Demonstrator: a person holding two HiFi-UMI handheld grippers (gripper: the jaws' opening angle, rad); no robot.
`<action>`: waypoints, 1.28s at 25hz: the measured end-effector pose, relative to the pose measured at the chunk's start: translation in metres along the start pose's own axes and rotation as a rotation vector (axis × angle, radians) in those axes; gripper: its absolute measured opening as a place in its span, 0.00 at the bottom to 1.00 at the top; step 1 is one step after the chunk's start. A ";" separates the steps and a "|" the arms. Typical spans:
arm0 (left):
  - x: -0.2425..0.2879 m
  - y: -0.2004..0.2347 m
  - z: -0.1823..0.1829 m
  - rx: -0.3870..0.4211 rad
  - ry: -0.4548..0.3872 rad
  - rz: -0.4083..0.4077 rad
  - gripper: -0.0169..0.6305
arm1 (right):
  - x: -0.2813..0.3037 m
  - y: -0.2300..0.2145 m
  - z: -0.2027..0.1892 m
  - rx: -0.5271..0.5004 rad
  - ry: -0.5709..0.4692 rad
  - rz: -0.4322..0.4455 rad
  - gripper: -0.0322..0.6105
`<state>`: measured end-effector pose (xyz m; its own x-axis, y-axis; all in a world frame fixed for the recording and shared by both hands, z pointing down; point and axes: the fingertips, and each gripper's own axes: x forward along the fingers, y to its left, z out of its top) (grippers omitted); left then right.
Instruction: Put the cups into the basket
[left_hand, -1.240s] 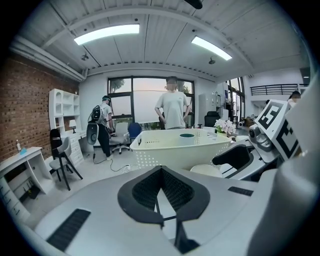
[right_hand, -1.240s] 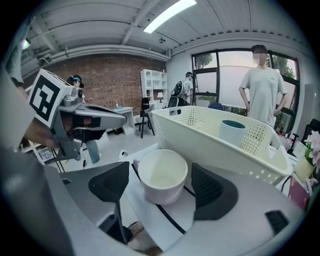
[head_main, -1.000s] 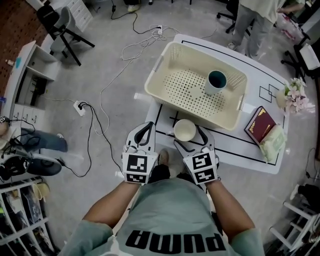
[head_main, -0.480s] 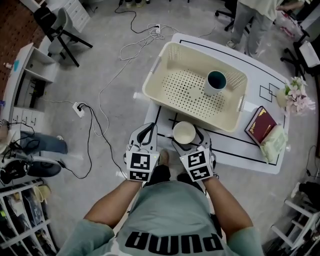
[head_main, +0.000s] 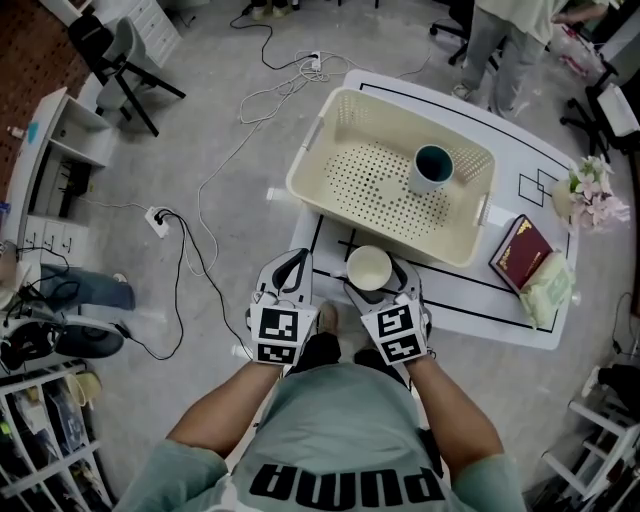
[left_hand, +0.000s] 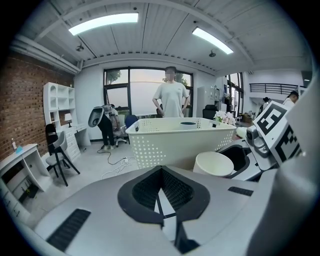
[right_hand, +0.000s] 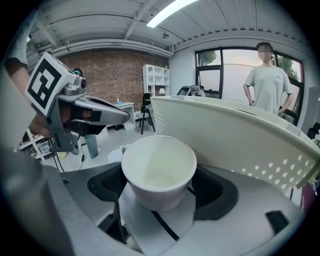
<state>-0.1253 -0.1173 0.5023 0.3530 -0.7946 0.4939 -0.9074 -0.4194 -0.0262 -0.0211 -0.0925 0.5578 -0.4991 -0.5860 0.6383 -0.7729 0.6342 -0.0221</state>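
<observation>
I count two cups. The one I am working on is a plain cream cup, smooth, round and open-topped. It stands on the white table, low in the middle of the head view, just outside the near wall of the basket. The second is a dark teal cup, upright inside the basket toward its right end.

The basket is cream plastic, rectangular with rounded corners, and its floor and sides are pierced with rows of small holes.

My right gripper has its two black ribbed pads pressed against opposite sides of the cream cup, which fills the centre of the right gripper view. Black lines on the table run beneath the cup. The basket wall rises directly behind it, across the right half of that frame.

My left gripper sits beside it at the table's edge, with its jaws pressed together on nothing. In the left gripper view the pads meet in a narrow V.

At the right of the table lie one dark red book, one pale green packet and a bunch of pale flowers. White and black cables trail across the grey floor at left. One person stands beyond the table, at the upper right.
</observation>
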 end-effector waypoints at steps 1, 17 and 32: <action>-0.001 0.000 0.001 0.000 -0.003 -0.001 0.04 | -0.001 0.001 0.000 0.001 0.000 0.001 0.65; -0.022 -0.008 0.034 -0.033 -0.077 -0.023 0.04 | -0.065 0.010 0.057 0.019 -0.118 0.004 0.65; -0.041 -0.006 0.093 -0.068 -0.166 -0.011 0.04 | -0.107 0.002 0.125 0.040 -0.216 0.019 0.65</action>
<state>-0.1129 -0.1231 0.4014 0.3902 -0.8541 0.3438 -0.9148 -0.4019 0.0397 -0.0187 -0.0914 0.3930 -0.5824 -0.6717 0.4578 -0.7757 0.6277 -0.0659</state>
